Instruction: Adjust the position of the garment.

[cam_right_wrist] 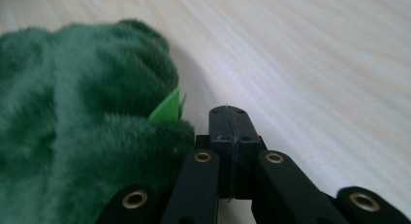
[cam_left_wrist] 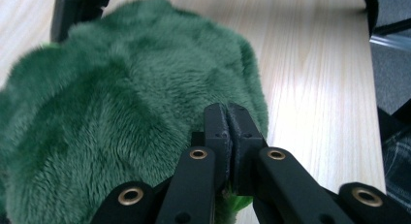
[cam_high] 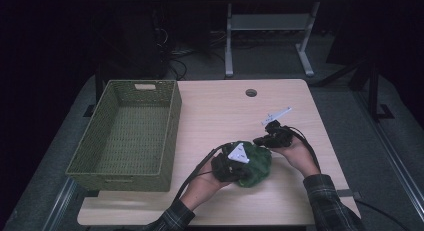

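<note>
— High view first, from the left: what stood there?

— A green woven basket (cam_high: pixel 127 136) sat on the left part of the pale wooden table (cam_high: pixel 220 111), well apart from the hands. Beyond the table, a dark room with a grey floor, cables and the legs of another table.

— And the person's left hand?

— The left forearm, in a plaid sleeve (cam_high: pixel 172 218), came in from the bottom edge and slanted up to the right. The hand held the left gripper (cam_high: pixel 231 167), its grey three-cornered plate on top, right against the near-left side of the green plush toy (cam_high: pixel 257 163).

— Was that gripper clenched?

— In the left gripper view its jaws stood pressed together, tips (cam_left_wrist: pixel 227 127) lying against the fur of the toy (cam_left_wrist: pixel 121 103). A sliver of bright green showed under them, but whether any fabric was pinched I could not tell.

— Where was the toy itself?

— On the table, near the front edge and right of centre, between the two grippers.

— The right hand?

— It reached in from the lower right, palm towards the toy, holding the right gripper (cam_high: pixel 267 137) at the toy's far-right side, cable looping behind. In the right gripper view the jaws were clenched shut (cam_right_wrist: pixel 229 124) with nothing between them, just beside the fur (cam_right_wrist: pixel 82 107) and a bright green tag (cam_right_wrist: pixel 167 107), over bare wood.
</note>
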### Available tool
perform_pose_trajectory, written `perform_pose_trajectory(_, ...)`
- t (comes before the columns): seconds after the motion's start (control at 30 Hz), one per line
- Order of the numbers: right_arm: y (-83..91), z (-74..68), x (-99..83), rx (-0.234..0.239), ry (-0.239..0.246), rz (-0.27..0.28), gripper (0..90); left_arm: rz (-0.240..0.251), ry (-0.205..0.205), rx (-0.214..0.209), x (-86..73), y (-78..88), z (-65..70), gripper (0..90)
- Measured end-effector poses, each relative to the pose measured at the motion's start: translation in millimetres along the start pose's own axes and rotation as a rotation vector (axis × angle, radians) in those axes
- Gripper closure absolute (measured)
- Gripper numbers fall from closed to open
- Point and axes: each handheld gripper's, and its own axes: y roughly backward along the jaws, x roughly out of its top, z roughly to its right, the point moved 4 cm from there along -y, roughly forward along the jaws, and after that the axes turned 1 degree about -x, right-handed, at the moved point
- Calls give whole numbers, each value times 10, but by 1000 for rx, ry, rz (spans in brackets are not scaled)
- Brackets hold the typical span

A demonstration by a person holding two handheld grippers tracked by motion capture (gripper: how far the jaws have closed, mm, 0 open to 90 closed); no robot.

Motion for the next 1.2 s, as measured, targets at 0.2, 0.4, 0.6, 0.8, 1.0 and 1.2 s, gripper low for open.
perform_pose_trajectory(0.2,-22,-72,-112,37,24,-35,897,-24,6,11,-84,48,-52,860)
perform_pose_trajectory(0.4,36,-132,-203,59,33,-39,897,-34,20,36,-132,96,-143,860)
perform_pose_trajectory(0.6,134,-241,-307,63,43,-30,897,-40,24,60,-177,153,-258,861)
perform_pose_trajectory(0.8,178,-404,-430,75,63,-39,897,-46,32,87,-186,188,-361,877)
perform_pose_trajectory(1.0,194,-493,-497,57,58,-30,896,-45,36,80,-180,180,-361,889)
perform_pose_trajectory(1.2,322,-415,-588,-42,8,41,747,-37,18,70,-141,295,-342,862)
